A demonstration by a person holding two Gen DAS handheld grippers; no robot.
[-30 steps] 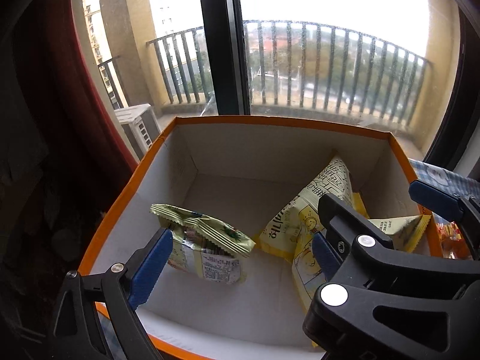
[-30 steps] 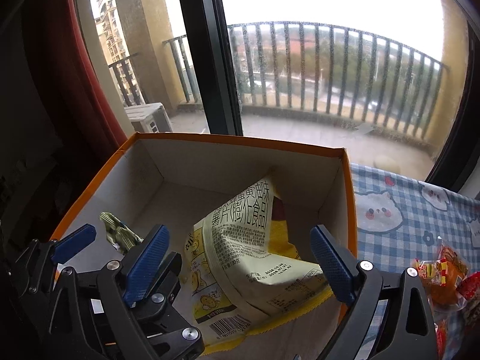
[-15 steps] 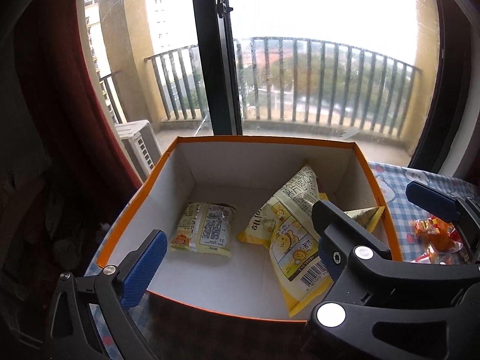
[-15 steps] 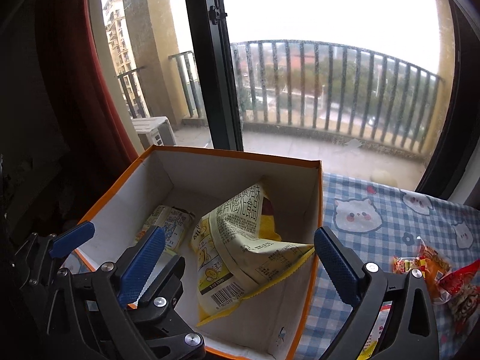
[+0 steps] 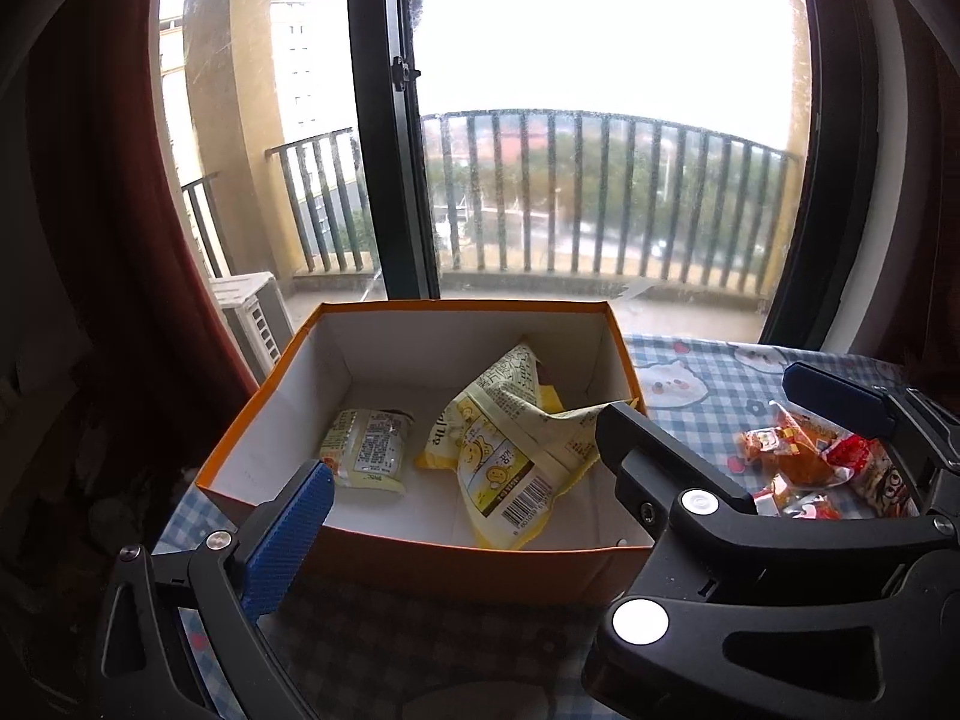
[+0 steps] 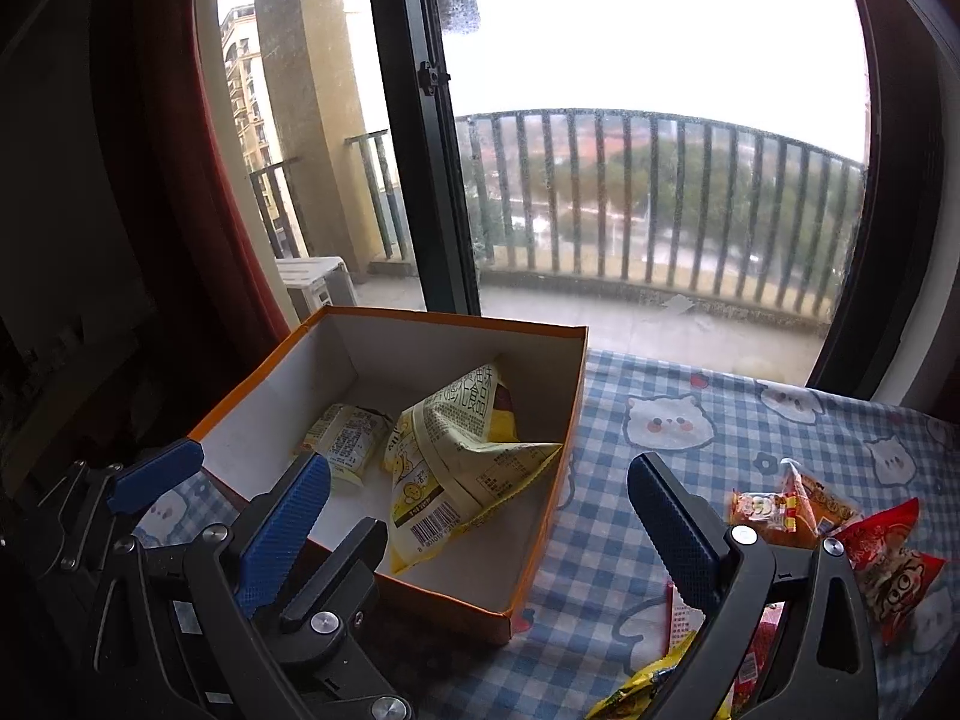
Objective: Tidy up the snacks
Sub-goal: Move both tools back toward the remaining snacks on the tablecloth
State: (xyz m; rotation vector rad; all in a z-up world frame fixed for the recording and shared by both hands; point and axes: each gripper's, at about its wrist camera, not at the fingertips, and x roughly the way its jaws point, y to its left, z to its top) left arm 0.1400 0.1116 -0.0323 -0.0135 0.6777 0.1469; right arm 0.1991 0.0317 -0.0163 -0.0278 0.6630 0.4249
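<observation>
An orange box [image 5: 420,564] [image 6: 462,597] with a white inside stands on the checked tablecloth. In it lie a small pale green snack packet [image 5: 366,450] [image 6: 345,441] on the left and a large yellow chip bag [image 5: 510,456] [image 6: 456,462] on the right. My left gripper [image 5: 456,516] is open and empty, held back in front of the box. My right gripper [image 6: 480,516] is open and empty, over the box's near right corner. Loose red and orange snack packets [image 5: 804,462] [image 6: 840,534] lie on the cloth to the right of the box.
The blue checked tablecloth [image 6: 690,420] with cat prints covers the table. A yellow packet [image 6: 648,684] lies at the near edge under my right gripper. A window with a dark frame [image 5: 390,180] and a balcony railing stand behind the table. A dark red curtain [image 5: 108,210] hangs at the left.
My left gripper let go of the small green packet, which now lies flat in the box. Both grippers have pulled back and up from the box, so more of the table shows.
</observation>
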